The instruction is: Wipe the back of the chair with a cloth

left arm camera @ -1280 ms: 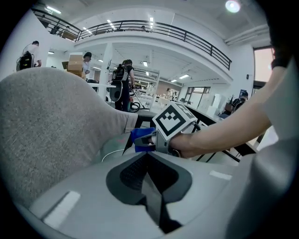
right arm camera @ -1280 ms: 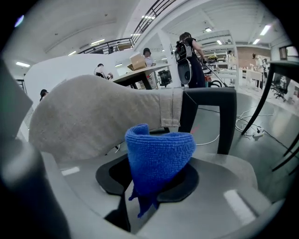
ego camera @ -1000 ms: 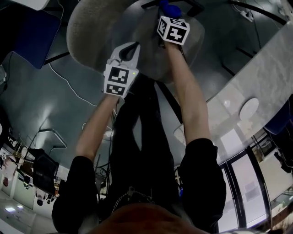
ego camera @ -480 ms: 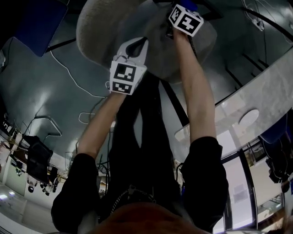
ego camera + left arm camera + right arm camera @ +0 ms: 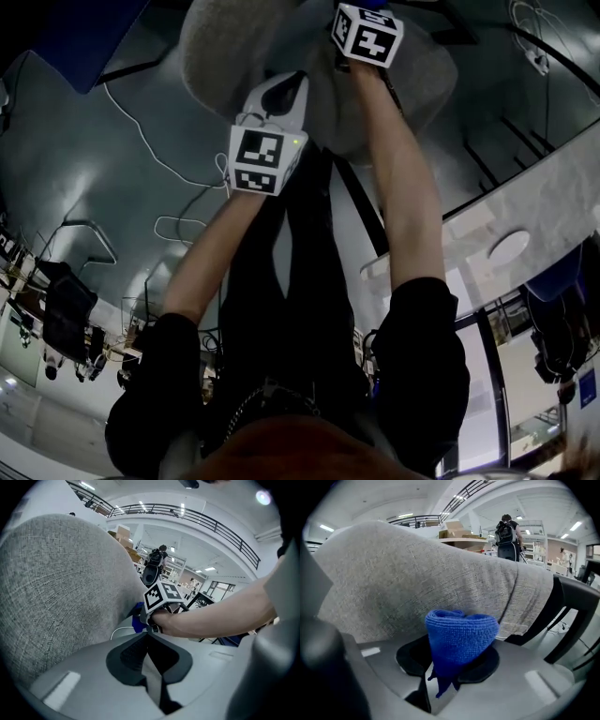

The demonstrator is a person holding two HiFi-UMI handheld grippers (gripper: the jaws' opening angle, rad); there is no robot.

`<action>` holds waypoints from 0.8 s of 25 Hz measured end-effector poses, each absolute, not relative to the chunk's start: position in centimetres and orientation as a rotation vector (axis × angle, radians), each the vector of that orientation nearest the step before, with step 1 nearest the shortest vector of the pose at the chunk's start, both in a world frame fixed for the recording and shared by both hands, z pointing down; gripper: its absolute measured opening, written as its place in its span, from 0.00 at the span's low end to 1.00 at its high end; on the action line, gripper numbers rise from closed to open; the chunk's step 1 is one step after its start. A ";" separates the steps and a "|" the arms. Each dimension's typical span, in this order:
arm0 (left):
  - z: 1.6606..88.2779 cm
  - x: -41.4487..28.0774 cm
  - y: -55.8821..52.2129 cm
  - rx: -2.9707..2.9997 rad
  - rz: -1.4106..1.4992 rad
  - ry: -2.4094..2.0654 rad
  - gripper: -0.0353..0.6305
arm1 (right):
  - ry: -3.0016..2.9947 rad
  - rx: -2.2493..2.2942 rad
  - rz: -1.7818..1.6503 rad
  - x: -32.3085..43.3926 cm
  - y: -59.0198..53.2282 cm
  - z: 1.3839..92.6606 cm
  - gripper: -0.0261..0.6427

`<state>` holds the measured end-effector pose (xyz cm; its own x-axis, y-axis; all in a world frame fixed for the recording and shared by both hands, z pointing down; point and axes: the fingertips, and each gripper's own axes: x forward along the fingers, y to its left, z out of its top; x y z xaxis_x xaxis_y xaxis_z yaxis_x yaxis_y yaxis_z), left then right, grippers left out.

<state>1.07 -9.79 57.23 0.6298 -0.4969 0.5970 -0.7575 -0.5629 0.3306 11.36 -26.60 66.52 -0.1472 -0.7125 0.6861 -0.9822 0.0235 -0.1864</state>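
**While I am clenching the cloth (image 5: 461,637) at the chair back (image 5: 408,573)**

As my right gripper (image 5: 454,670) is pinching the folded blue cloth just before the grey fabric (touching or not, unclear), my left gripper (image 5: 151,663) is hanging alongside, jaws pressed together, empty.

This is a big open hall that serves as a lab-like office. A railed upper gallery (image 5: 187,515) curves under the white ceiling at twelve o'clock in the left gripper view. Strip lights (image 5: 405,515) glow overhead. Cardboard boxes (image 5: 457,527) sit on a shelf at twelve o'clock in the right gripper view, beside a person with a backpack (image 5: 508,536). A grey fabric chair (image 5: 417,583) stands in the hall. Loose cables (image 5: 150,155) trail over the glossy grey floor (image 5: 75,187), with glass partitions (image 5: 506,366) at four o'clock in the head view.
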 end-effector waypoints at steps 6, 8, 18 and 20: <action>55.9 0.1 -8.4 2.272 0.580 -0.976 0.06 | -2.004 1.624 0.913 7.3 -25.4 66.6 0.23; 55.7 -0.2 -7.9 2.279 0.584 -0.971 0.06 | -2.029 1.610 0.937 6.3 -25.0 66.6 0.23; 54.5 -1.4 -5.0 2.322 0.604 -0.953 0.06 | -2.176 1.397 0.894 0.4 -21.8 65.9 0.23; 54.4 -1.7 -4.4 2.326 0.613 -0.952 0.06 | -2.205 1.344 0.890 -0.6 -21.0 65.8 0.23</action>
